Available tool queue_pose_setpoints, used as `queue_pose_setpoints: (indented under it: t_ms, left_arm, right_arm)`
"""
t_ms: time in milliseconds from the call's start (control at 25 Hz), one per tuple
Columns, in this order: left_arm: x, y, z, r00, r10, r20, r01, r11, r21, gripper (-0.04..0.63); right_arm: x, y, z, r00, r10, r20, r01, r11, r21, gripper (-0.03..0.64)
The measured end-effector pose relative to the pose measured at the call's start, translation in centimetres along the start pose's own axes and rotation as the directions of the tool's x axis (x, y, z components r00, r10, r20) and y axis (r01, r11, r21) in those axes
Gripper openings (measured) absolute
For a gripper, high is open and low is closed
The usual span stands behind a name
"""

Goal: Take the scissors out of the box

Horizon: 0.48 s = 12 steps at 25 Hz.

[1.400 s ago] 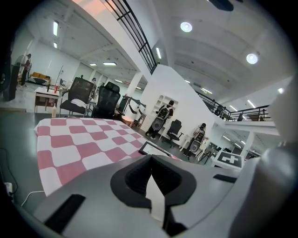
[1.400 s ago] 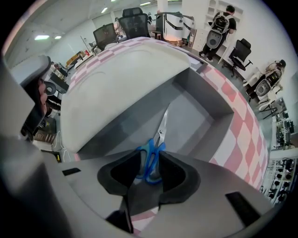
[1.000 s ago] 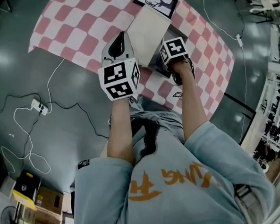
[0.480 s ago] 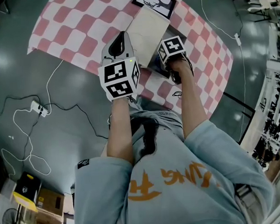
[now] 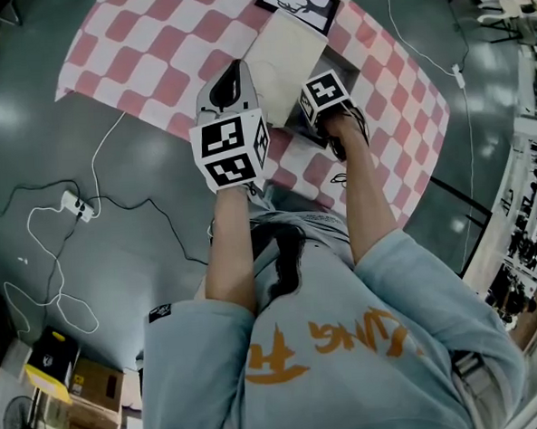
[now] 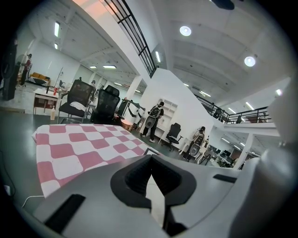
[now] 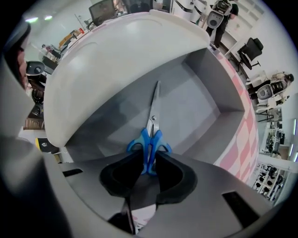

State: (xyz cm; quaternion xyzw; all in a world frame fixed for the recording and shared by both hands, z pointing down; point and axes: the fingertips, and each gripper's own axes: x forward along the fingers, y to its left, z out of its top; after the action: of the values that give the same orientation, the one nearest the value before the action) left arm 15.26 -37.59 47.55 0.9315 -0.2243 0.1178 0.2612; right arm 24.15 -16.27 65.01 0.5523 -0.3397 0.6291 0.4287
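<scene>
While the left tool (image 6: 150, 162) stays pinched on the lid (image 5: 282, 59), the right tool (image 7: 148, 169) has crept slightly into the box (image 7: 219, 90) and pinches the blue scissors (image 7: 150, 139), so lifting looks next.

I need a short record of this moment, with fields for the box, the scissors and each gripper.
box: grey box on checked cloth, lid raised
scissors: scissors with blue handles, inside the box
right gripper: right gripper closed on the scissors' handles
left gripper: left gripper closed on a white strip, likely the lid's edge
task: scissors not yet out
</scene>
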Motion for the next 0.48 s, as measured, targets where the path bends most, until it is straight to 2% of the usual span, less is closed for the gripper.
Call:
queue_pose_setpoints:
  t_ms: [120, 480]
  left_arm:
    - [-0.2, 0.2, -0.2, 1.000, 0.007, -0.001, -0.007, 1.000, 0.000, 0.017]
    - [-0.6, -1.1, -0.3, 1.000, 0.004, 0.002, -0.004, 1.000, 0.019, 0.017]
  right_arm:
    - [-0.2, -0.1, 0.1, 1.000, 0.008, 0.021, -0.008, 1.000, -0.001, 0.082]
    - [-1.8, -1.2, 0.3, 0.985, 0.048, 0.164, -0.064, 0.993, 0.094, 0.081]
